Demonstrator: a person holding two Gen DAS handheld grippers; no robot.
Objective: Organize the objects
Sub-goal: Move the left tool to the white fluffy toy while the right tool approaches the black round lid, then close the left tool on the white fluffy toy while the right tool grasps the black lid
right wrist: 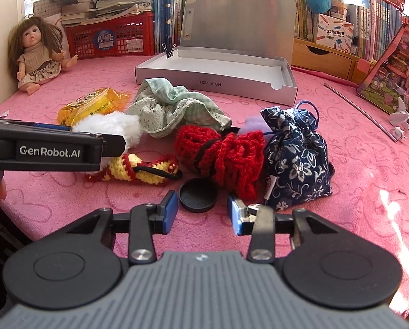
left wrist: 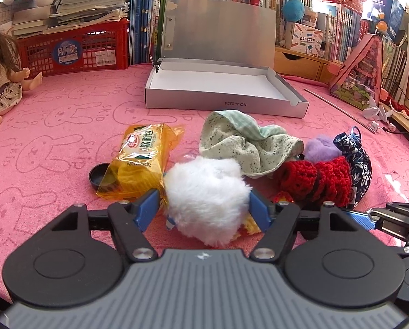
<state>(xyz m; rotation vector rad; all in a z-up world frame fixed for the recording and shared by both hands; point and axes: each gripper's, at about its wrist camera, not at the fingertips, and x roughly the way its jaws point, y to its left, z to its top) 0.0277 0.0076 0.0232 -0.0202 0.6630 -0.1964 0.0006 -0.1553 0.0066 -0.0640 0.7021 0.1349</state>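
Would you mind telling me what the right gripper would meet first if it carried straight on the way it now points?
Most likely the black round lid, lying just ahead of the right gripper, with the red crocheted piece behind it; depth is hard to judge.

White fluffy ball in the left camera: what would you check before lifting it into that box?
1. White fluffy ball sits between the left hand-held gripper pads: ok, fluff meets both.
2. Grip firm enough: cannot tell; only soft fluff shows.
3. Flat silver cardboard box open and empty: ok, lid stands up.
4. Neighbours clear: not ok; the orange plastic snack packet and the yellow-and-red crochet piece crowd the ball and may drag along.
5. Way to the box: not ok at table height, as the crumpled green cloth lies between; lift over it.
6. Right hand-held gripper out of the way: ok, low by the black round lid.
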